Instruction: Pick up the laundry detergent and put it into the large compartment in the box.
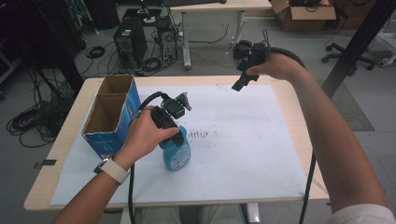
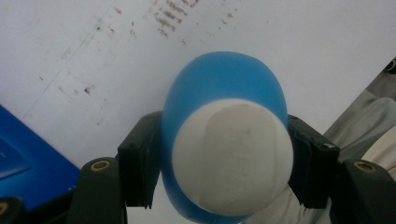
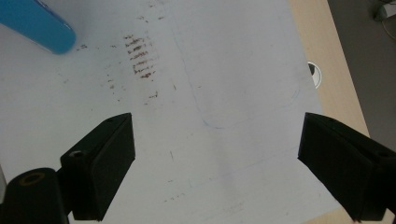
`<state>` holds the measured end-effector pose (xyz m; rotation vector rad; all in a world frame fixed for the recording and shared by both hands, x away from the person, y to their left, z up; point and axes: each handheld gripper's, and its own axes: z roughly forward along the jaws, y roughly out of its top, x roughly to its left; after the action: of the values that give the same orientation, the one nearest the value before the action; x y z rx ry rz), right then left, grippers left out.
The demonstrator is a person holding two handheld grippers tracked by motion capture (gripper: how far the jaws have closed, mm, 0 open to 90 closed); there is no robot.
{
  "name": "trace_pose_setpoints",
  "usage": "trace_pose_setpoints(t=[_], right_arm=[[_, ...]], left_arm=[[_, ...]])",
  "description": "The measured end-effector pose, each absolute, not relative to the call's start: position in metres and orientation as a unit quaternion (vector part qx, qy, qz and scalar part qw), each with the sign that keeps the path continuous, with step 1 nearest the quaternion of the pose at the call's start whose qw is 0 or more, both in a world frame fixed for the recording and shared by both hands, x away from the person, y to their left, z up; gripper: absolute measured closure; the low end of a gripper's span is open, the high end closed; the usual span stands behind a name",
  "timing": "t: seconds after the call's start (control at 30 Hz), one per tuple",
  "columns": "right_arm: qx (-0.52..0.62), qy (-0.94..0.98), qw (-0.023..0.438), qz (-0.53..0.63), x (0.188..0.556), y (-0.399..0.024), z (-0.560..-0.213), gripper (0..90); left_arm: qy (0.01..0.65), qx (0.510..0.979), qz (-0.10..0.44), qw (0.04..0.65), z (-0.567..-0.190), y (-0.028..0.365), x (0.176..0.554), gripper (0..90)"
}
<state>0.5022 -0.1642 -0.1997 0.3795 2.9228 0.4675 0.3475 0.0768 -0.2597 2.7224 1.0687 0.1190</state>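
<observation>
A blue cardboard box (image 1: 111, 114) stands open at the left of the white paper sheet (image 1: 243, 140) covering the table (image 1: 299, 116). Beyond the table, a computer tower (image 1: 130, 44), cables, another cardboard box (image 1: 303, 14).

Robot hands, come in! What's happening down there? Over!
Left gripper shut on blue bottle. Right gripper open, holding nothing. Blue box beside bottle.

A blue plastic bottle (image 1: 176, 151) with a white cap (image 2: 232, 156) is seen on white paper (image 1: 243, 140) marked with brown smudges (image 3: 139, 58); the cardboard box (image 1: 112, 114) is blue outside, brown inside.
</observation>
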Motion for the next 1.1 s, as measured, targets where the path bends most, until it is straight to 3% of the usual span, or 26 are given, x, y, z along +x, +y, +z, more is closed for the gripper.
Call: trace_pose_setpoints(t=[0.87,1.1], right_arm=[[0.122,0.976,0.085,0.157,0.492,-0.165,-0.193,10.9],[0.122,0.976,0.087,0.155,0.489,-0.168,-0.191,10.9]], left_arm=[[0.436,0.894,0.054,0.089,-0.113,0.106,0.340,37.0],[0.476,0.871,0.048,0.111,-0.072,0.128,0.346,37.1]])
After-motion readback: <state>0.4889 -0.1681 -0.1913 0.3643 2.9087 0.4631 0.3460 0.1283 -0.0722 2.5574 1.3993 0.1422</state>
